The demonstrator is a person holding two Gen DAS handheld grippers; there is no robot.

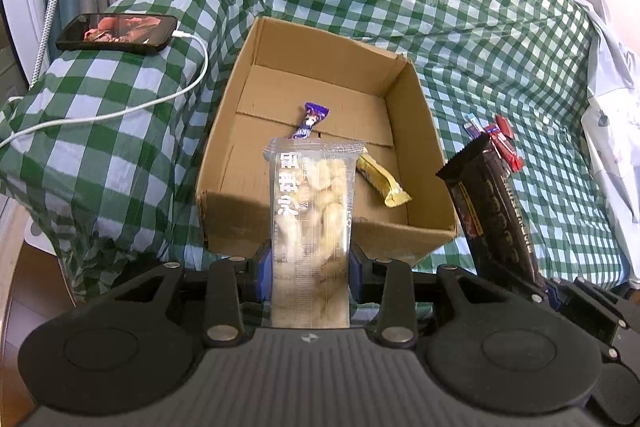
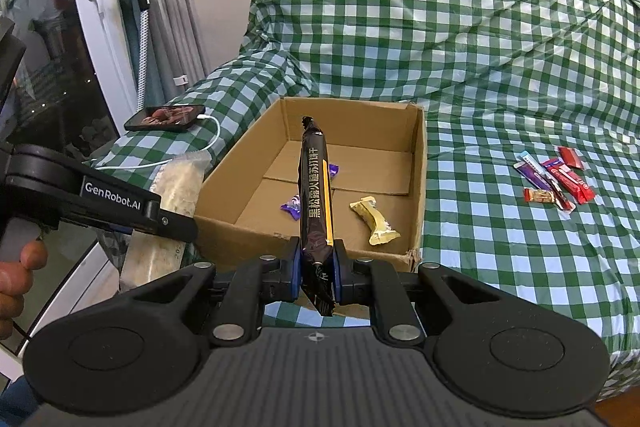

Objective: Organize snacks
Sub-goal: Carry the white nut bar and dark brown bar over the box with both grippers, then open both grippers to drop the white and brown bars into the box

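Just short of box rim (image 2: 280, 233) (clear beyond)

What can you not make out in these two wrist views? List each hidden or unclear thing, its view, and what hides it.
- Clear packet: lower end, left wrist view, hidden by left gripper.
- Black packet: part of the purple candy behind it, right wrist view.
- Small snacks on the cloth: labels too small.
- Box inside near wall: hidden, both views.

one cardboard box (image 2: 418, 163) holds two snacks: a purple candy (image 2: 294, 206) and a yellow bar (image 2: 376, 221). two held packets: one clear packet (image 1: 310, 211), one black packet (image 2: 314, 195). one phone (image 2: 166, 117).
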